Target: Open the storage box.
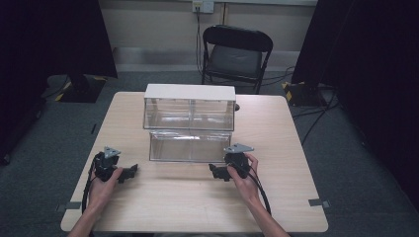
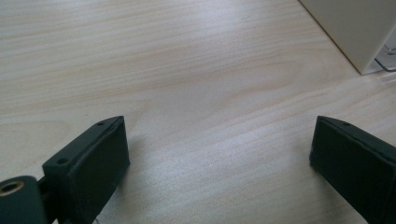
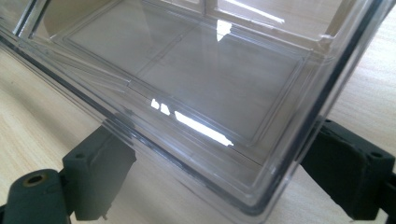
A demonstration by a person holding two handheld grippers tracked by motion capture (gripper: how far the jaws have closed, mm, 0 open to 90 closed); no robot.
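At the lower left of the high view, the left gripper (image 1: 129, 172) is held low over the wooden table (image 1: 188, 207), and its jaws are spread wide with nothing between them. In the left gripper view only bare wood is seen between the jaws, and a white box corner is seen at the upper right. In the middle of the high view, a clear drawer box (image 1: 189, 112) with a white top is found, and a clear plastic drawer (image 1: 190, 145) is pulled out in front of it, toward the person. At the lower right of the drawer, the right gripper (image 1: 216, 172) is placed close to the drawer's front corner. In the right gripper view, the drawer's corner (image 3: 261, 196) is seen between the jaws, which are partly spread; it cannot be told if the pads press on it. The drawer is empty, so it is judged to be light. It is hard and smooth, so it may slip or crack if squeezed too hard. It is best held by its front wall near the rim, with a soft pinch.
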